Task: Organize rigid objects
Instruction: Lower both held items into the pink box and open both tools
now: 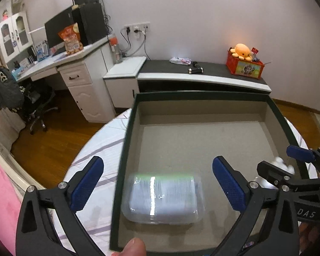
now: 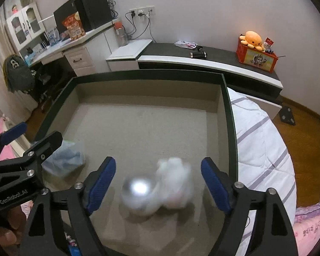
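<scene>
Both grippers stand wide with nothing gripped: the left gripper above a clear case, the right gripper above a blurred silver ball and white figure. Judgement: both items appear to be dropping or just let go; lift straight up, clear of the walls. The tray, on the bed, holds only these two.

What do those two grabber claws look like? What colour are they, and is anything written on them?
Both grabbers, the left gripper and the right gripper, look alike: black plastic frames with triangle-shaped holes, shiny silver bolts at the joints, and two fingers tipped with bumpy blue pads. White letters are printed on the side of each one, partly cut off. No cables or sleeves show.
</scene>
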`<move>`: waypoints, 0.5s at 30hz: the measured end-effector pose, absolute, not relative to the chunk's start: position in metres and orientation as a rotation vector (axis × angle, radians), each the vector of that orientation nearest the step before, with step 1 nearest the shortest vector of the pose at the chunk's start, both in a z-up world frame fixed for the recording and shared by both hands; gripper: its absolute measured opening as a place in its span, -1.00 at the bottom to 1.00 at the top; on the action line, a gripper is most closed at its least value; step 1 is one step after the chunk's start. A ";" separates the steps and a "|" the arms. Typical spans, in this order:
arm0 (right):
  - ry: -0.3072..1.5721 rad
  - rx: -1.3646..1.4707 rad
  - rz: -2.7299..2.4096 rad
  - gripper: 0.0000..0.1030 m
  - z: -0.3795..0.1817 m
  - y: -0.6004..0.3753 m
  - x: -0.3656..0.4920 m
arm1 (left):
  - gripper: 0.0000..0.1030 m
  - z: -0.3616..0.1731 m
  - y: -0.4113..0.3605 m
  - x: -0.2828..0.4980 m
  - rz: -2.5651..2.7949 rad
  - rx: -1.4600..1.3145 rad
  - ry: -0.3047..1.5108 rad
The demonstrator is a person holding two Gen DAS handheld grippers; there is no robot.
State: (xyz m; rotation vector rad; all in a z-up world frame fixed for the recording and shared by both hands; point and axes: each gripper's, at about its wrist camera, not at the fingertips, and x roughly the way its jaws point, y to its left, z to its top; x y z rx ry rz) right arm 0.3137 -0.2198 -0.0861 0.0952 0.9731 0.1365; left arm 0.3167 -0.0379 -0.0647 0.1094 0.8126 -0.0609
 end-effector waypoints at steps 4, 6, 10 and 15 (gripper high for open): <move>0.907 0.124 0.142 1.00 -0.068 -0.224 0.297 | 1.00 -0.044 -0.027 0.295 -0.046 0.075 0.757; 0.868 0.140 0.143 1.00 -0.056 -0.226 0.284 | 1.00 -0.033 -0.019 0.278 -0.040 0.048 0.730; 0.800 0.152 0.154 1.00 -0.034 -0.226 0.258 | 1.00 -0.015 -0.007 0.243 -0.010 0.033 0.692; 0.739 0.167 0.168 1.00 -0.016 -0.224 0.217 | 1.00 0.002 0.005 0.193 0.048 0.029 0.639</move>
